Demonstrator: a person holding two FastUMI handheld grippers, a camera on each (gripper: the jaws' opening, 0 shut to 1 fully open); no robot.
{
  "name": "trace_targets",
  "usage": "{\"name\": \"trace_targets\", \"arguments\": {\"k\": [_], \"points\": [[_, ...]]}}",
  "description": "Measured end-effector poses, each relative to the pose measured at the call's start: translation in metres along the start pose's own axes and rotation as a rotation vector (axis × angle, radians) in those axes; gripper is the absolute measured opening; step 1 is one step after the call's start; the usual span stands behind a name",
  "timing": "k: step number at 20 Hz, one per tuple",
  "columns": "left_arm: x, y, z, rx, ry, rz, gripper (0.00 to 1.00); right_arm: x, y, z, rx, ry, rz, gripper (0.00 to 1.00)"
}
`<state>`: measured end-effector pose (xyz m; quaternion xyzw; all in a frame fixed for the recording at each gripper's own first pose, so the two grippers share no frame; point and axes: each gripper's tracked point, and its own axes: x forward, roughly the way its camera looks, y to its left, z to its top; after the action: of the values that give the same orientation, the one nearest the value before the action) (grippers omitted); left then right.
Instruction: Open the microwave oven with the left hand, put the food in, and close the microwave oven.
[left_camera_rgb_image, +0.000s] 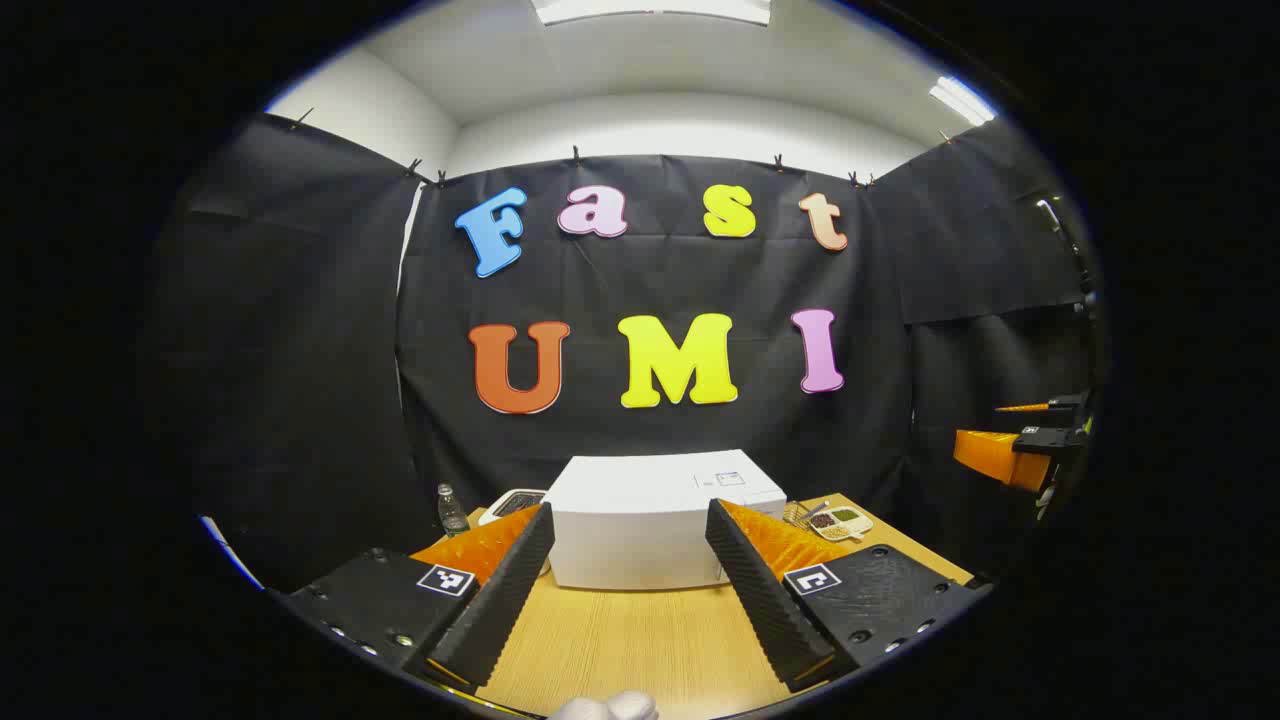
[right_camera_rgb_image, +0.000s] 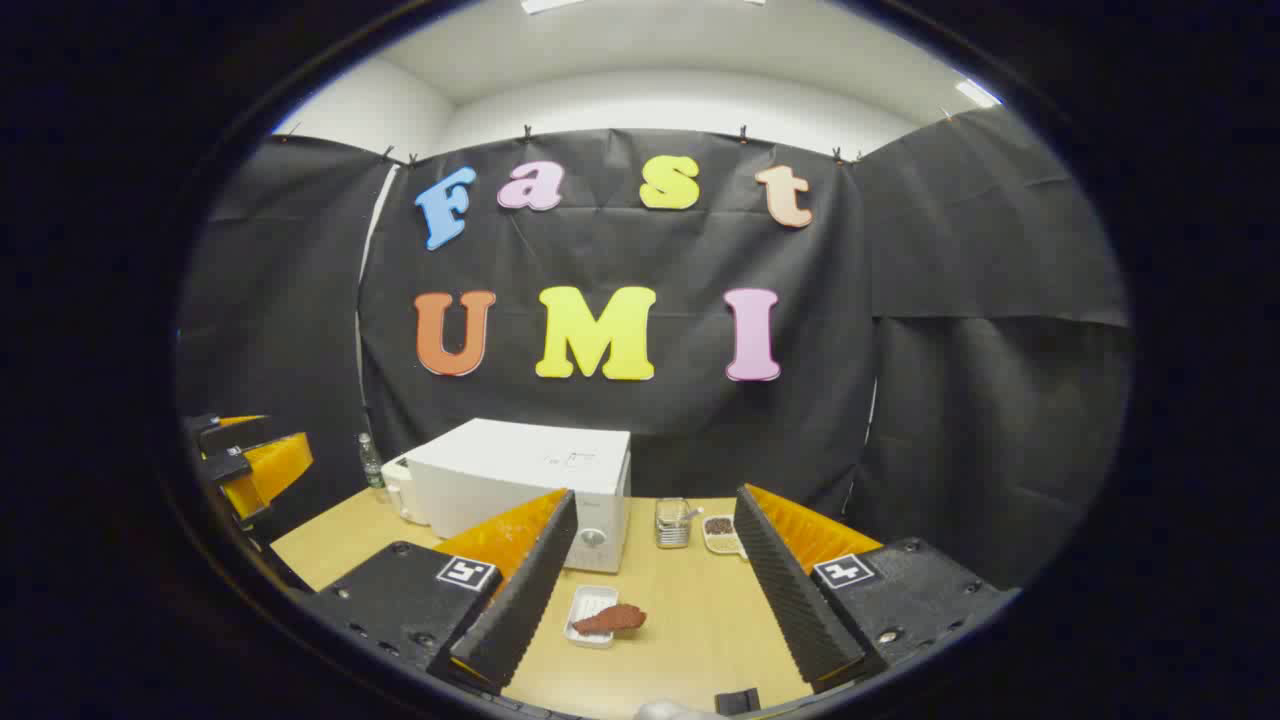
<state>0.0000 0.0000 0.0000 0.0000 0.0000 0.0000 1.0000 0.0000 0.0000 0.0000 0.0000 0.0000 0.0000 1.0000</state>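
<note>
Two views, left gripper view: we held the left gripper (left_camera_rgb_image: 628, 570) with fingers apart above the wooden table (left_camera_rgb_image: 640, 640), facing the white microwave (left_camera_rgb_image: 650, 520).
Right gripper view: our right gripper (right_camera_rgb_image: 655, 585) also gaped; the food (right_camera_rgb_image: 612, 619) lay on a small tray (right_camera_rgb_image: 582, 606) before the microwave's shut door.

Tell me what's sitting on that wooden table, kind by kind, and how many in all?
Microwave oven: 1
Small tray holding the food: 1
Clear bottle: 1
Wire basket: 1
Divided snack dish: 1
White device behind the microwave: 1
Total: 6
</note>
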Motion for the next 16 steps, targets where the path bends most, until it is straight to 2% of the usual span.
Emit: {"name": "trace_targets", "arguments": {"k": [2, 3, 4, 5, 7, 8, 9, 11, 12, 13, 15, 16], "points": [[0.000, -0.001, 0.003, -0.005, -0.003, -0.005, 0.96, 0.000, -0.001, 0.001, -0.002, -0.002, -0.005, 1.00], [0.000, -0.002, 0.005, -0.007, -0.006, -0.007, 0.96, 0.000, -0.001, 0.001, -0.001, -0.004, -0.006, 0.91], [0.001, -0.002, 0.005, -0.006, -0.006, -0.008, 0.96, 0.000, 0.000, 0.002, 0.002, -0.006, -0.006, 1.00], [0.002, -0.001, 0.006, -0.006, -0.008, -0.008, 0.96, 0.000, 0.000, 0.002, 0.003, -0.006, -0.006, 0.91], [0.002, -0.001, 0.009, -0.003, -0.013, -0.005, 0.96, 0.001, 0.001, 0.003, 0.001, -0.007, -0.002, 0.91], [0.003, 0.000, 0.008, -0.003, -0.013, -0.005, 0.96, 0.001, 0.002, 0.003, 0.001, -0.007, 0.000, 1.00], [0.003, -0.001, 0.008, -0.003, -0.011, -0.004, 0.96, 0.002, 0.003, 0.003, 0.002, -0.007, 0.001, 0.91], [0.004, -0.001, 0.007, -0.004, -0.011, -0.003, 0.96, 0.003, 0.004, 0.003, 0.003, -0.009, 0.004, 0.91], [0.006, -0.002, 0.005, 0.000, -0.010, -0.005, 0.96, 0.004, 0.004, 0.004, 0.002, -0.009, 0.005, 1.00], [0.009, -0.004, 0.002, 0.006, -0.011, -0.005, 0.96, 0.004, 0.002, 0.003, 0.001, -0.008, 0.006, 0.91], [0.018, -0.013, -0.010, 0.018, -0.006, -0.017, 0.96, 0.007, -0.002, 0.002, 0.006, 0.000, 0.007, 0.91], [0.024, -0.021, -0.014, 0.018, -0.015, -0.025, 0.96, 0.009, -0.005, 0.003, 0.009, 0.002, 0.010, 1.00]]}}
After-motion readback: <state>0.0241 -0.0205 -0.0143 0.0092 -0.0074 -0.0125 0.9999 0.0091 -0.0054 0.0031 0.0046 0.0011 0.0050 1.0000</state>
